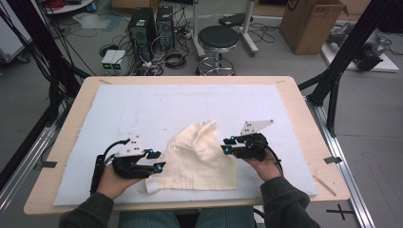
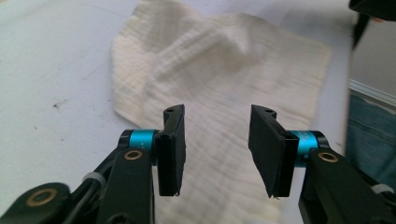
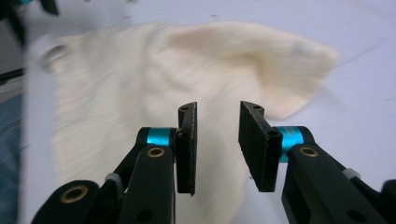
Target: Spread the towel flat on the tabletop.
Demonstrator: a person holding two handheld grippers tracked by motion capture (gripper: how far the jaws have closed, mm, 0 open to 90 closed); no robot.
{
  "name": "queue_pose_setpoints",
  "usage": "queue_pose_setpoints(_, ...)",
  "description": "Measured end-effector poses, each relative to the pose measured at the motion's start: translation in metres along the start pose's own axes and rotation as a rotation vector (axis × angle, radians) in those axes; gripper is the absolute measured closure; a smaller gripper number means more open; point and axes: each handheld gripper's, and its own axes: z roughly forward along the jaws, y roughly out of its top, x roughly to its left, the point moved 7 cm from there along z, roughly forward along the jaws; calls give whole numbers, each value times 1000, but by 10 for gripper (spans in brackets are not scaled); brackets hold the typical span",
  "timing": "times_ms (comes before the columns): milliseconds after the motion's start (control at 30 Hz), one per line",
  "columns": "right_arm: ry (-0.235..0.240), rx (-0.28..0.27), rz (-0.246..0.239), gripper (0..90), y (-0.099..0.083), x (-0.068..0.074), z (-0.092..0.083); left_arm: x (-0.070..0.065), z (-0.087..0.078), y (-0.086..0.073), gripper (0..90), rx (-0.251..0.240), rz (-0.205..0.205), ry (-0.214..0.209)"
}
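Observation:
A crumpled cream cloth (image 1: 202, 156) lies on the white mat (image 1: 142, 109) near the table's front edge, one corner bunched up toward the back. My left gripper (image 1: 158, 159) hovers at the cloth's left edge, jaws open. My right gripper (image 1: 228, 145) is at the cloth's right edge, also open. In the left gripper view the cloth (image 2: 224, 60) spreads beyond and beneath my left gripper (image 2: 217, 149), whose pads hold nothing. In the right gripper view the cloth (image 3: 140, 70) is blurred behind my right gripper (image 3: 217, 144), with an empty gap between its pads.
The mat covers most of a wooden table (image 1: 71, 123). Beyond the far edge stand a black stool (image 1: 217, 40), computer towers (image 1: 149, 28) with cables and a cardboard box (image 1: 311, 23). Black frame posts (image 1: 335, 76) rise at the table's right.

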Motion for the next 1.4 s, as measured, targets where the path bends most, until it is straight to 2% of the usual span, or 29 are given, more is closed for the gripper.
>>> queue_pose_setpoints(67,-34,2,24,676,3,-12,7,6,10,-2,606,13,3,27)
queue_pose_setpoints(133,-71,4,44,677,5,-27,17,11,18,-6,624,33,-11,30)
queue_pose_setpoints(233,-81,24,80,670,1,-41,32,13,25,-12,625,85,4,33)
queue_pose_setpoints(300,-87,45,107,652,-2,-47,41,14,28,-14,635,97,10,35)
queue_pose_setpoints(333,-84,50,125,650,-3,-48,45,14,29,-15,644,104,11,35)
queue_pose_setpoints(433,-87,65,129,644,-4,-50,54,14,35,-23,664,158,17,32)
queue_pose_setpoints(500,-89,81,131,645,-5,-51,61,14,38,-26,666,152,7,35)
queue_pose_setpoints(533,-94,91,137,654,-5,-52,64,14,40,-30,672,141,-22,20)
queue_pose_setpoints(600,-88,104,146,688,-5,-53,69,15,39,-33,677,138,-23,15)
queue_pose_setpoints(700,-92,116,145,793,-3,-53,73,16,36,-34,706,144,-38,15)
queue_pose_setpoints(767,-68,126,133,872,0,-51,76,15,36,-35,718,144,-35,13)
queue_pose_setpoints(867,-60,128,120,882,3,-48,72,12,35,-36,738,153,-21,11)
queue_pose_setpoints(1033,-81,128,101,885,5,-50,51,11,34,-37,747,150,-27,1)
queue_pose_setpoints(1267,-149,126,91,885,13,-62,14,9,35,-37,737,141,-29,-8)
queue_pose_setpoints(1400,-223,145,87,884,19,-79,4,9,35,-37,735,139,-30,-10)
